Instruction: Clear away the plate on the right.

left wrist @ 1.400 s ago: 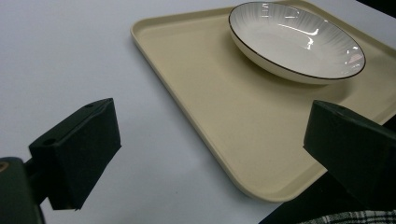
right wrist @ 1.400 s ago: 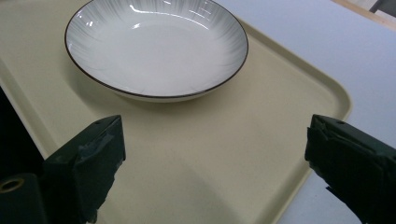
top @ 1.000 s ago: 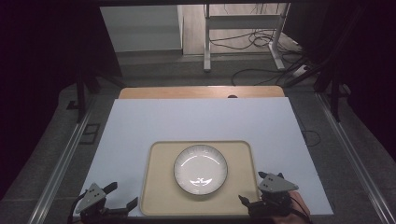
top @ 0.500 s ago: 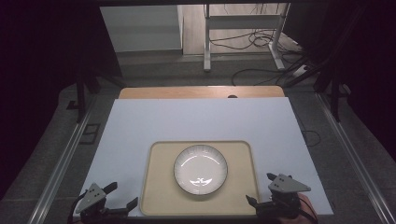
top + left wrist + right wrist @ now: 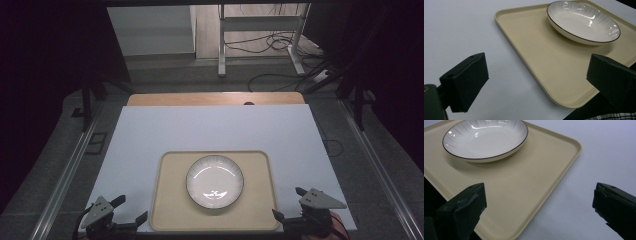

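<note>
One white bowl (image 5: 215,181), one beige tray (image 5: 169,200), one white table sheet (image 5: 210,130), and two grippers.

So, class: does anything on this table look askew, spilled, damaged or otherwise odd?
Nothing stands out. The white ribbed dish with a dark rim sits upright and empty on the beige rectangular tray, which lies square on the white board. The left gripper and right gripper are open at its near corners.
</note>
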The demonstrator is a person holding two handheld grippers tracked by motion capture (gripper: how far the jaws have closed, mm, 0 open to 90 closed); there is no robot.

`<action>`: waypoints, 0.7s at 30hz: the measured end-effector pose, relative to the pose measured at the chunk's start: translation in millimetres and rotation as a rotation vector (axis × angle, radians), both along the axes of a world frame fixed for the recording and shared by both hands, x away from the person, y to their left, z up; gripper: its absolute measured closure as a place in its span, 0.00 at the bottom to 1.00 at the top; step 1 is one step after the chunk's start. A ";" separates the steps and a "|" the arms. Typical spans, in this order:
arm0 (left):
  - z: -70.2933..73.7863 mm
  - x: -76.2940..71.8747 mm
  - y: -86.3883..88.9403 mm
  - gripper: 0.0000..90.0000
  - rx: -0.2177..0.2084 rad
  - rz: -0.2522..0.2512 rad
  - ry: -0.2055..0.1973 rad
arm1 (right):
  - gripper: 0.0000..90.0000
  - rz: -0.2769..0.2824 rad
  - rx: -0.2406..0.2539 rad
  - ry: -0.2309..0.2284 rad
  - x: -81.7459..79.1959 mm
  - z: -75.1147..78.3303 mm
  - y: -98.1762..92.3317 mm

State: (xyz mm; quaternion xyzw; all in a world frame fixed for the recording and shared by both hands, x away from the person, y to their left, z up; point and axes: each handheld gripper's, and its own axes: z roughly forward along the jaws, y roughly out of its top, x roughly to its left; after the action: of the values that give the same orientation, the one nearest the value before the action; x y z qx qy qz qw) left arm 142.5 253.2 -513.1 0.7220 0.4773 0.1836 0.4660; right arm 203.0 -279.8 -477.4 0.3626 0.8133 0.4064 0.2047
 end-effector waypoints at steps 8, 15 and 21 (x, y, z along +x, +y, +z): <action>-0.1 0.0 0.2 0.04 -0.001 0.001 0.001 | 0.00 -0.045 0.019 0.007 -3.5 -2.5 -15.5; -0.1 -0.2 0.5 0.04 -0.002 0.001 0.000 | 0.00 -0.075 0.038 0.026 -3.5 -8.8 -25.3; 0.0 -0.2 0.5 0.04 -0.003 0.000 -0.001 | 0.00 -0.077 0.036 0.073 -1.1 -16.1 -28.2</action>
State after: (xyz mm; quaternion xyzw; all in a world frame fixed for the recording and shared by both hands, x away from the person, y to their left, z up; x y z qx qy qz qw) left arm 142.3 253.7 -513.1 0.7213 0.4773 0.1832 0.4672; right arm 201.9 -307.9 -493.6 0.4119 0.7982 0.3993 0.1839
